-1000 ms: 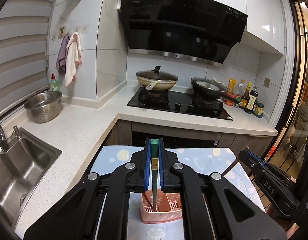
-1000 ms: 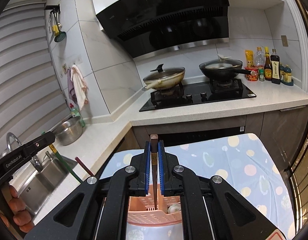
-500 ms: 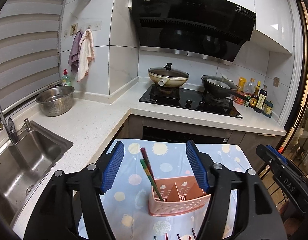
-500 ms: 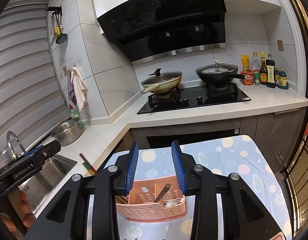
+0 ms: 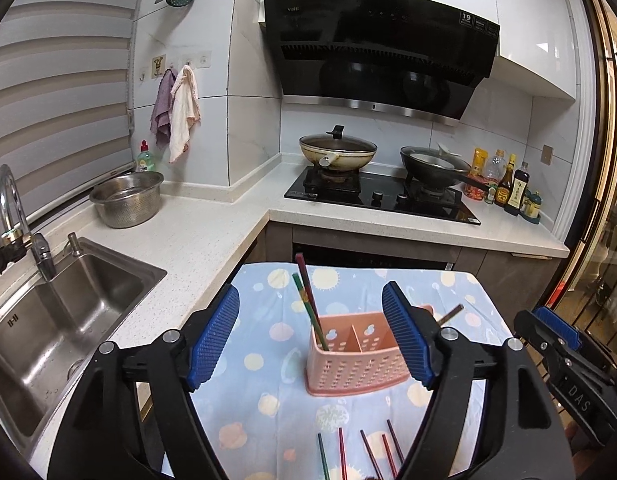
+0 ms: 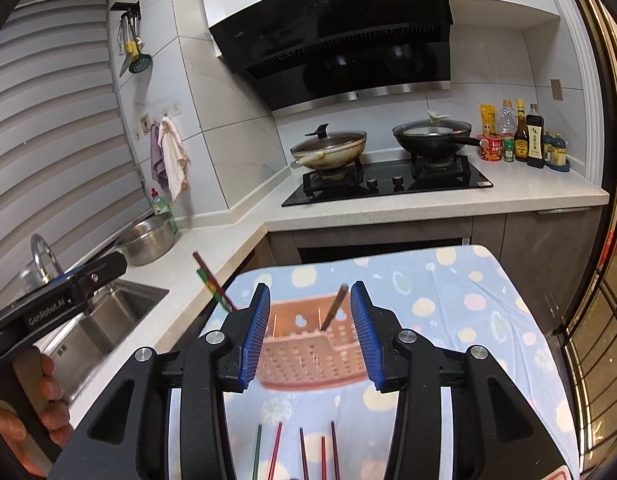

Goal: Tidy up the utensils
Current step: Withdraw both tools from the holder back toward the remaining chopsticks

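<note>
The left gripper point(image 5: 310, 334) is released, jaws opening, nothing between them; the pink perforated plastic utensil basket point(image 5: 358, 362) stands just ahead, two chopsticks point(image 5: 306, 300) leaning inside. The right gripper point(image 6: 310, 336) likewise opens empty. Five loose chopsticks point(image 6: 302, 450) lie below it.

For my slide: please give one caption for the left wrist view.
Left tool, opening and empty, faces pink utensil basket holding two chopsticks.

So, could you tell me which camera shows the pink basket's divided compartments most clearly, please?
The left wrist view: the pink basket is sharp, its divider and chopsticks plain. The right wrist view shows it blurred, partly behind the tool's pads.
</note>
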{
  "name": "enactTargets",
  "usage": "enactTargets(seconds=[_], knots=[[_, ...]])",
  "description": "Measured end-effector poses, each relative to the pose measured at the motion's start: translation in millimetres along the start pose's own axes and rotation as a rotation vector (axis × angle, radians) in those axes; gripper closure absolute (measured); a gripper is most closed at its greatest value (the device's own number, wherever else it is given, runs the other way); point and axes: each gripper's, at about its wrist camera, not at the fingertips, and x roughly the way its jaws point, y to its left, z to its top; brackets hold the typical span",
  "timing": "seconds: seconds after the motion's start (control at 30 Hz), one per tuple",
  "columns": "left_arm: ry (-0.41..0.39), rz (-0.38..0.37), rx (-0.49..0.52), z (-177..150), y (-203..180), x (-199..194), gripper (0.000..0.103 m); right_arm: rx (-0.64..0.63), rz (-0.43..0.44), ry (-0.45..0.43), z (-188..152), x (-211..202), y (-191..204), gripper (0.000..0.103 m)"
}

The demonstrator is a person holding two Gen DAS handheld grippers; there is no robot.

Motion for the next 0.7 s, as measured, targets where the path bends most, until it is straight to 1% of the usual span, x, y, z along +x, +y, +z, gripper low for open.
enactTargets(seconds=[0.1,0.2,0.33,0.47,0.7], knots=[[0.016,0.004,0.008,-14.4,0.8,-10.0,0.027,-0.007,-0.008,0.022,-18.0,-13.7,-0.3,0.058],[0.042,0.011,0.023,-35.7,1.8,-17.7,0.026,-0.012,-0.014,0.053,-39.2,-26.3,-2.3,0.058],[0.101,0.008,0.026,-73.2,5.1,-22.8,0.025,-0.011,-0.036,0.1,-71.0,-40.7,-10.3,0.058],[0.18,0.002,0.02,-114.1,7.3,-24.3,0.025,0.007,-0.045,0.158,-105.7,-51.5,-19.4,0.058],[0.272,0.015,0.042,-175.2,4.5,-28.2,0.025,-0.013,-0.084,0.249,-163.5,-61.9,-25.2,0.058]])
